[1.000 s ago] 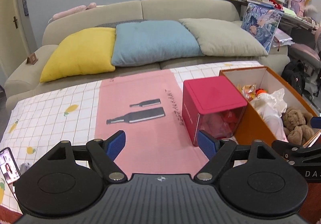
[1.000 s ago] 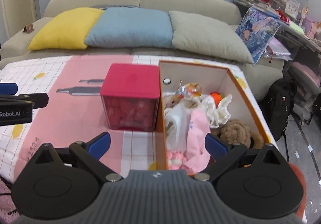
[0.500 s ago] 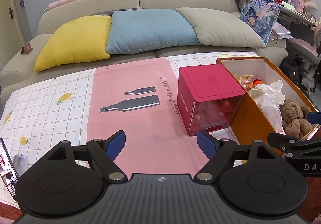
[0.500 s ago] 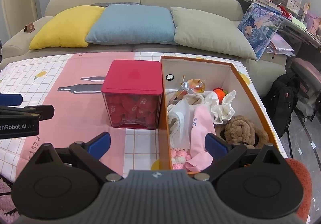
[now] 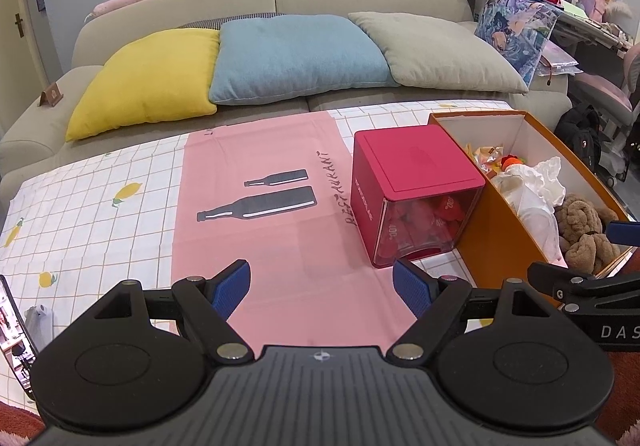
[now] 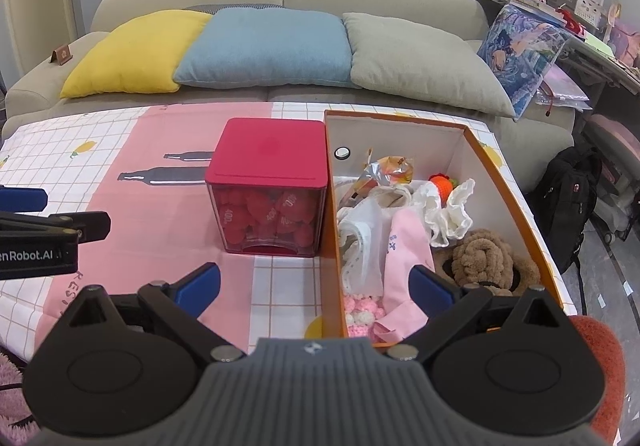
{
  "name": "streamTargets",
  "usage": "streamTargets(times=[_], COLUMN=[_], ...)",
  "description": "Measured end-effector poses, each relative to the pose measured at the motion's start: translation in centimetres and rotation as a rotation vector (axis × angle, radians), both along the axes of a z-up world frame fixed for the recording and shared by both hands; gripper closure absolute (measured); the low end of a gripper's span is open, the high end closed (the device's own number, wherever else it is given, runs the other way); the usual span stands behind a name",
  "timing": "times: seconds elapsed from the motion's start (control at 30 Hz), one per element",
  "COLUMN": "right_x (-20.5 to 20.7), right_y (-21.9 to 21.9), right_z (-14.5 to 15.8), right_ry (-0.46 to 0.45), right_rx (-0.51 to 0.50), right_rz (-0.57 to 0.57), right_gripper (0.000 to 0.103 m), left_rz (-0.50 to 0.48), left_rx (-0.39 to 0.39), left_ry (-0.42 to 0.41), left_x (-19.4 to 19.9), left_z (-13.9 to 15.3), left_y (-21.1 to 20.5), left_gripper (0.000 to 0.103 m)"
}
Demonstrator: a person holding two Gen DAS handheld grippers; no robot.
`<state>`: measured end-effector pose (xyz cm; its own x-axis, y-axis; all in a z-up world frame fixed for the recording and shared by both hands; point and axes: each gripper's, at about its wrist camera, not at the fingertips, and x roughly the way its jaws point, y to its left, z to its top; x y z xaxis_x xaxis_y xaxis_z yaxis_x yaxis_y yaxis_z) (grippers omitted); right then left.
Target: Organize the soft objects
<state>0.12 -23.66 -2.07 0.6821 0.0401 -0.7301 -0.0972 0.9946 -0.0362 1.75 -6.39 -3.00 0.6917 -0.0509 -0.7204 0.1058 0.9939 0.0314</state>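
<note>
i hold both the left hand-held gripper (image 5: 322, 288) and the right hand-held gripper (image 6: 315, 284) released, grasping nothing; the soft toys (image 6: 486, 258) lie in the orange box (image 6: 516, 202) beside the red container (image 6: 266, 182) on the surface (image 5: 100, 214).

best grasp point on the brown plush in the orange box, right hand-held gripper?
Pinch the raised fuzzy roll on top of the brown plush, coming straight down. It lies low against the right wall of the orange box, so a side approach is blocked. The right hand-held gripper is open.
</note>
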Motion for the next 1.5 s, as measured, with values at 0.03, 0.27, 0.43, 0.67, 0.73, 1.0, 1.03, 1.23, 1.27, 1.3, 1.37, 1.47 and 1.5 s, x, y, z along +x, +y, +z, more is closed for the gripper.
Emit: streamTargets(times=[0.03,0.27,0.43,0.67,0.73,1.0,1.03,1.23,1.27,1.3,1.37,1.47,1.5], right_x=[-0.01,-0.12,-0.15,-0.15,-0.12,-0.05,-0.05,-0.08,-0.07,-0.04,-0.04,-0.04,-0.04], right_y=[0.03,0.20,0.18,0.23,0.22,0.28,0.28,0.37,0.33,0.29,0.29,0.31,0.33], right_z=[0.03,0.11,0.11,0.10,0.05,-0.03,-0.01,-0.01,0.01,0.00,0.00,0.00,-0.01], right_ry=[-0.001,-0.008,-0.006,-0.005,-0.003,0.000,0.000,-0.001,-0.001,-0.001,-0.001,-0.001,0.000], right_rx=[-0.001,-0.005,-0.004,-0.004,-0.004,-0.005,-0.005,-0.006,-0.006,-0.006,-0.006,-0.006,-0.006], right_rz=[0.001,0.016,0.015,0.016,0.017,0.021,0.020,0.019,0.019,0.021,0.021,0.022,0.022], right_gripper=[0.005,0.005,0.005,0.005,0.005,0.005,0.005,0.005,0.005,0.005,0.005,0.005,0.005], left_rz=[0.000,0.002,0.004,0.004,0.005,0.006,0.006,0.007,0.006,0.007,0.007,0.008,0.008], left_rx=[-0.001,-0.002,-0.002,-0.003,-0.003,-0.004,-0.004,-0.008,-0.009,-0.009,-0.009,-0.009,-0.009], left_ry=[-0.001,0.001,0.002,0.005,0.005,0.006,0.006,0.007,0.007,0.007,0.008,0.008,0.008], left_x=[-0.01,-0.08,-0.11,-0.16,-0.22,-0.23,-0.25,-0.33,-0.37,-0.39,-0.42,-0.42,-0.41], left_z=[0.02,0.02,0.05,0.01,-0.04,-0.09,-0.08,-0.17,-0.18,-0.13,-0.13,-0.13,-0.13], left_y=[0.00,0.07,0.07,0.13,0.16,0.20,0.22,0.26,0.26,0.23,0.22,0.20,0.20], left_gripper=[0.008,0.008,0.008,0.008,0.008,0.008,0.008,0.008,0.008,0.008,0.008,0.008,0.008])
